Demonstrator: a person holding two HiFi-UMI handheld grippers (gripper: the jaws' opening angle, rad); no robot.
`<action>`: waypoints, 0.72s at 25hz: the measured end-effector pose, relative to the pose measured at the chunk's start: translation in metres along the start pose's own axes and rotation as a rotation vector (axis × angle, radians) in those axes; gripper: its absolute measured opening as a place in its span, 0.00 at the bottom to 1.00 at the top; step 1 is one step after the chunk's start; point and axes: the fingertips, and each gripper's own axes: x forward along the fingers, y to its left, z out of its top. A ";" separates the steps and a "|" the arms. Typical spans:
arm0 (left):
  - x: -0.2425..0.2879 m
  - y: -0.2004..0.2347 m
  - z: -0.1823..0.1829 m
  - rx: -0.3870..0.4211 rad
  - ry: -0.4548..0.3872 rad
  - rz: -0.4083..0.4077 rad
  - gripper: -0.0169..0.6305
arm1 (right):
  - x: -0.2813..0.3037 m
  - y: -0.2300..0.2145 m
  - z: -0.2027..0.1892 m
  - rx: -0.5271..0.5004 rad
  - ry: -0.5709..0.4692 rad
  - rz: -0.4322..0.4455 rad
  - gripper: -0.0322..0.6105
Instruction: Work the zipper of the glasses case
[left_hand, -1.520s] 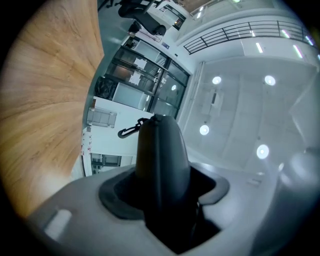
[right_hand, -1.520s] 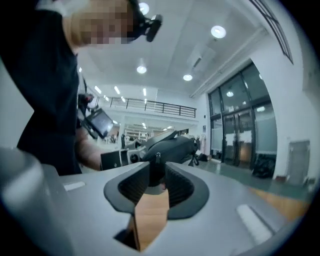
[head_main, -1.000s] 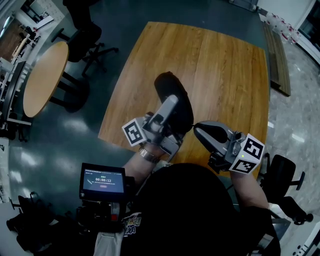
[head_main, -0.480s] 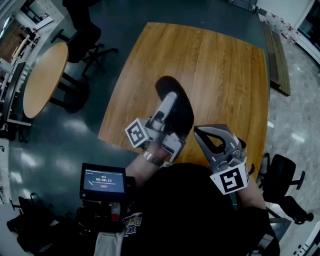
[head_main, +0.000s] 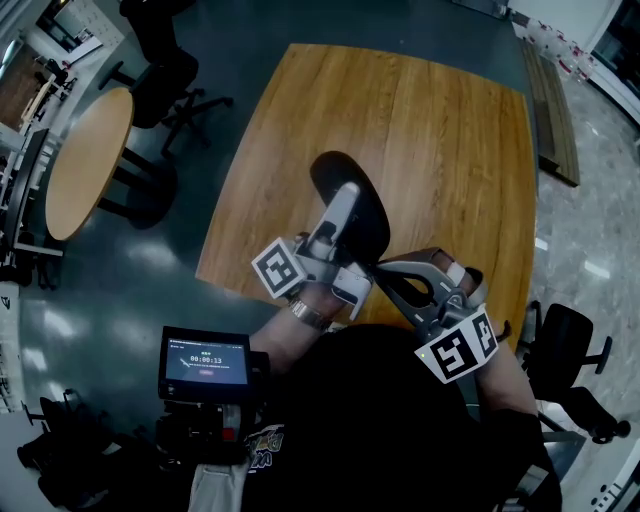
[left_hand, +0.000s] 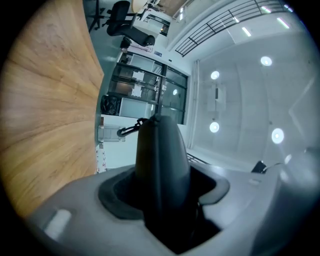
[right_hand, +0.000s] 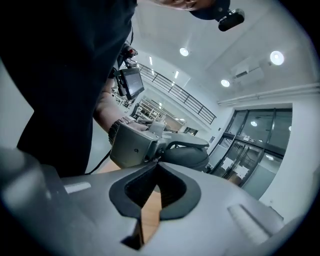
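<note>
A black glasses case (head_main: 365, 215) is held above the near edge of a square wooden table (head_main: 440, 130). My left gripper (head_main: 345, 200) is shut on it across its width. In the left gripper view the case (left_hand: 160, 165) stands between the pads of the left gripper (left_hand: 162, 187), and a small zipper pull (left_hand: 131, 127) sticks out at its far end. My right gripper (head_main: 380, 268) is shut, with its tips by the near end of the case. In the right gripper view the right gripper (right_hand: 157, 166) points at the case (right_hand: 187, 157) and the left gripper (right_hand: 135, 145); nothing shows between its tips.
A round wooden table (head_main: 85, 160) stands at the left, with a black office chair (head_main: 165, 70) behind it. Another chair (head_main: 565, 350) is at the near right. A wooden bench (head_main: 555, 110) lies along the right. A small screen (head_main: 205, 365) hangs at the person's waist.
The right gripper has rolled over, its marker cube swinging down, and its tips have moved left toward the near end of the case. The left gripper and case shifted slightly.
</note>
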 end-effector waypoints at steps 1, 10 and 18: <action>-0.001 0.000 0.000 0.011 -0.001 0.004 0.43 | -0.002 -0.002 -0.001 0.013 -0.004 -0.010 0.06; -0.016 -0.001 -0.017 0.071 0.161 -0.007 0.43 | -0.033 -0.056 -0.023 0.360 -0.099 -0.239 0.06; -0.016 -0.002 -0.007 0.040 0.024 -0.007 0.42 | -0.026 -0.043 -0.018 0.237 -0.063 -0.228 0.06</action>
